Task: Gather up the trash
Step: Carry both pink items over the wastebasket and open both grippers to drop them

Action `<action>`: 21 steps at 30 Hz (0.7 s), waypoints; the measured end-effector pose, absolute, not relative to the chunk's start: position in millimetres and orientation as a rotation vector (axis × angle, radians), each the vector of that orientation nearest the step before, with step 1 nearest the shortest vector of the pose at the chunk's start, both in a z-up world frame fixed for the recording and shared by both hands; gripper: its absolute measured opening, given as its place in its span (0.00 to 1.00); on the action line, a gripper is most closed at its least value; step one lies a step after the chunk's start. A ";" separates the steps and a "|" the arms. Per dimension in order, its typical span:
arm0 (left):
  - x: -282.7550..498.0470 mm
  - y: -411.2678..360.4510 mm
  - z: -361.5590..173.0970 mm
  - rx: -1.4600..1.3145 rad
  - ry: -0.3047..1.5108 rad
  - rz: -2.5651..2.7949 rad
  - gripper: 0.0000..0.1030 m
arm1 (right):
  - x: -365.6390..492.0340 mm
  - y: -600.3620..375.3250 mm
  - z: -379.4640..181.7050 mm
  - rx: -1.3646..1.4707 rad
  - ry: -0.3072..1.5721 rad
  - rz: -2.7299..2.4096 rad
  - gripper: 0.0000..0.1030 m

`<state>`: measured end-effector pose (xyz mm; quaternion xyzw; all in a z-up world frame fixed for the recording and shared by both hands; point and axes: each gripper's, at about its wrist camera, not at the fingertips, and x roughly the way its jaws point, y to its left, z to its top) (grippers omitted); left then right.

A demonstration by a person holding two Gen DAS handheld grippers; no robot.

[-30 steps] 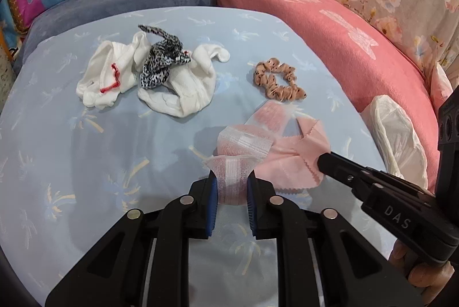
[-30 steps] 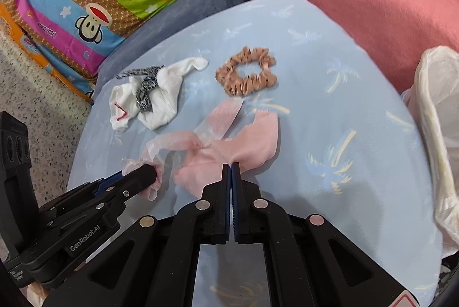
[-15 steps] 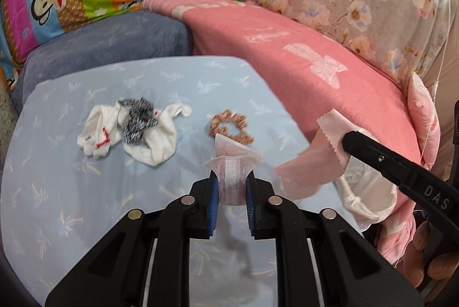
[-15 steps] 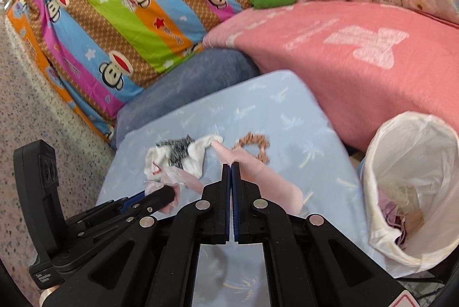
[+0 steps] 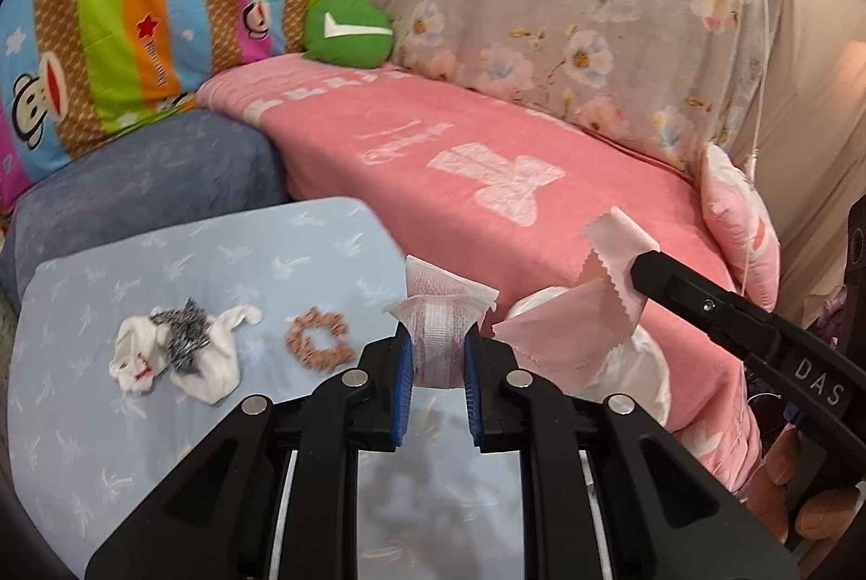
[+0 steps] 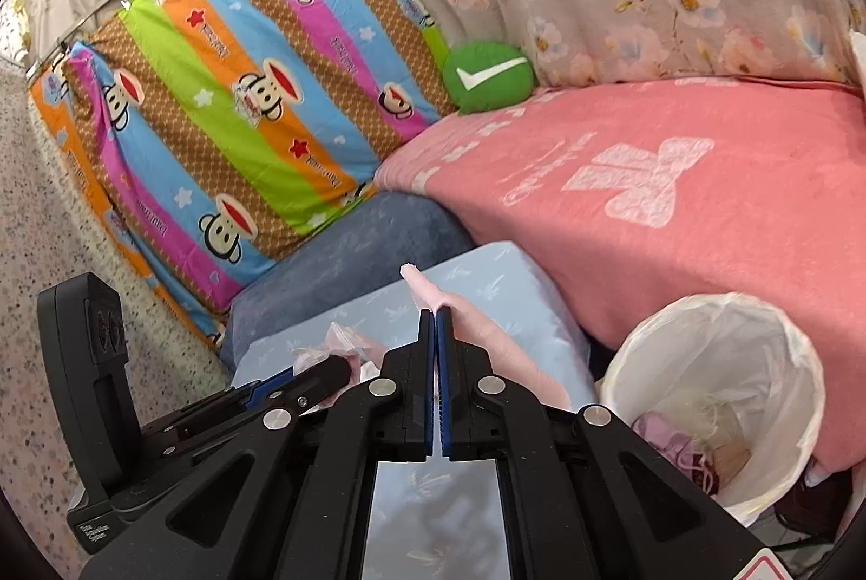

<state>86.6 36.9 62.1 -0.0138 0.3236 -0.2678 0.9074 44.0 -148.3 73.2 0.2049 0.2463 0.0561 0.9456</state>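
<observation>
My left gripper (image 5: 437,352) is shut on a crumpled white-and-pink mesh wrapper (image 5: 438,325), held up above the light blue cushion (image 5: 162,444). My right gripper (image 6: 435,325) is shut on a pale pink cloth scrap (image 6: 487,336), which hangs from its tip (image 5: 644,268) in the left wrist view as a zigzag-edged sheet (image 5: 568,331). A white-lined trash bin (image 6: 720,396) with some litter inside stands low at the right, partly hidden behind the pink scrap in the left wrist view.
On the blue cushion lie white socks with a leopard-print piece (image 5: 178,352) and a tan scrunchie (image 5: 319,344). A pink blanket (image 5: 487,179), a green pillow (image 5: 346,30), a striped cartoon sheet (image 6: 243,103) and a floral cloth (image 5: 595,11) surround it.
Both grippers have risen off the blue cushion with their scraps, the pink cloth lifting clear of it. The views tilted up and the trash bin came into sight at the right.
</observation>
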 end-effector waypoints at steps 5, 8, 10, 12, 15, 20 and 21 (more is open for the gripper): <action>76.3 7.4 78.3 -0.002 0.625 -0.609 0.16 | 27.4 -178.6 87.7 0.428 0.456 0.070 0.02; 70.9 -9.1 84.0 0.014 0.610 -0.639 0.16 | 17.3 -196.3 92.0 0.438 0.440 0.044 0.02; 67.7 -20.3 86.9 0.024 0.602 -0.660 0.16 | 10.7 -208.2 94.0 0.443 0.430 0.023 0.02; 64.7 -32.3 89.0 0.036 0.598 -0.680 0.16 | 5.1 -219.0 94.6 0.449 0.422 0.004 0.02; 61.3 -47.1 91.6 0.050 0.595 -0.707 0.16 | -2.0 -234.6 93.8 0.457 0.415 -0.022 0.02; 57.1 -70.9 91.7 0.074 0.600 -0.748 0.16 | -10.3 -255.7 92.0 0.468 0.407 -0.057 0.02; 56.0 -73.8 91.3 0.077 0.602 -0.754 0.16 | -11.7 -259.7 90.5 0.471 0.408 -0.064 0.02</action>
